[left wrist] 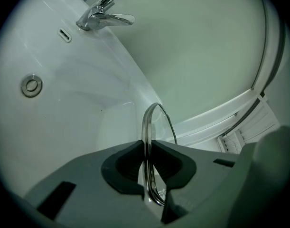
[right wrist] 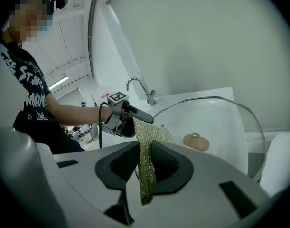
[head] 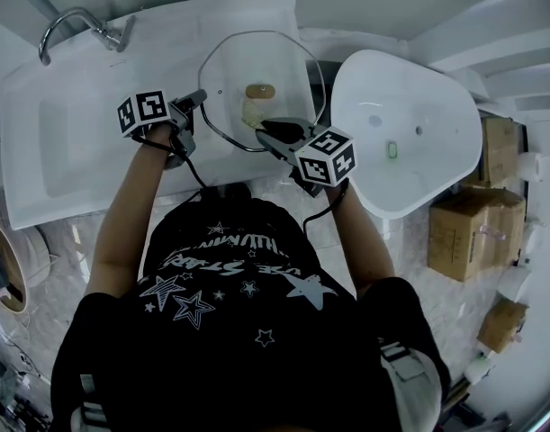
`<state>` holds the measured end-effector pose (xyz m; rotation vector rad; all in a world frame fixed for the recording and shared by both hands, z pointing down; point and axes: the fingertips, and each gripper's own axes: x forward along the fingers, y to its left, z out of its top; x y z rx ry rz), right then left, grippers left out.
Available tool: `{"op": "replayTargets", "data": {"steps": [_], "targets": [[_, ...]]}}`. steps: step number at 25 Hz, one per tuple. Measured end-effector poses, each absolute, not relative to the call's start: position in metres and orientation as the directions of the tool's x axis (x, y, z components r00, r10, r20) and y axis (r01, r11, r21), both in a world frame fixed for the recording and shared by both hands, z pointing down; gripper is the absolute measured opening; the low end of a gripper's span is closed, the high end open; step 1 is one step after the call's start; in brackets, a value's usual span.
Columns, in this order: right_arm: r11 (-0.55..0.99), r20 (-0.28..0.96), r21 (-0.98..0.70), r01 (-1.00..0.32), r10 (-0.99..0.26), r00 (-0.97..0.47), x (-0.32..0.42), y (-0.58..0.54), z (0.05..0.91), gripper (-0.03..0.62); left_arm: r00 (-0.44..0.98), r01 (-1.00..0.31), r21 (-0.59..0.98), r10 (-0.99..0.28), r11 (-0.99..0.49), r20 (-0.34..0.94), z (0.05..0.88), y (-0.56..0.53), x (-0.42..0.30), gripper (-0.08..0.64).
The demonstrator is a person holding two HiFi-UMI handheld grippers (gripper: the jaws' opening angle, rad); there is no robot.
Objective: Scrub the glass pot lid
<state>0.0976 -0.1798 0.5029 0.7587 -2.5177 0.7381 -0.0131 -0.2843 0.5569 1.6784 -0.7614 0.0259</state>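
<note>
Ahead of the left fingers (left wrist: pixel 123 167) lies a white tub (left wrist: pixel 64 118). Its round drain (left wrist: pixel 32 85) is up to their left, and a chrome tap (left wrist: pixel 104 19) stands on the far rim. A plain pale wall (left wrist: pixel 206 46) rises beyond them. Just right of the right fingers (head: pixel 279 133) stands a white oval basin (head: pixel 437 151). Farther right, cardboard boxes (head: pixel 473 228) sit on the pale marbled floor (head: pixel 428 286). The light is even and cool.

black t-shirt (head: pixel 229 277) with white stars and lettering, grey left gripper (head: pixel 196 99) and right gripper (head: pixel 267 131) with black pads (left wrist: pixel 126 167), black-and-white marker cubes (head: pixel 142 112), black cables (head: pixel 195 171).
</note>
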Motion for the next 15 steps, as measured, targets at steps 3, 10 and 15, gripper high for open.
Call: {"op": "replayTargets", "data": {"steps": [3,10,15], "targets": [[0.717,0.502,-0.376,-0.587,-0.375,-0.779,0.088,-0.178,0.500,0.077,0.788,-0.484,0.874,-0.461,-0.053,0.408,0.556,-0.284,-0.013,0.058],[0.689,0.474,-0.397,-0.606,-0.411,-0.779,0.084,-0.186,0.492,0.075,0.801,-0.487,0.868,-0.444,-0.096,0.401,0.555,-0.286,-0.013,0.058],[0.664,0.467,-0.378,-0.645,-0.464,-0.752,0.088,-0.195,0.485,0.075,0.822,-0.471,0.874,-0.417,-0.119,0.387,0.555,-0.286,-0.013,0.060]]}}
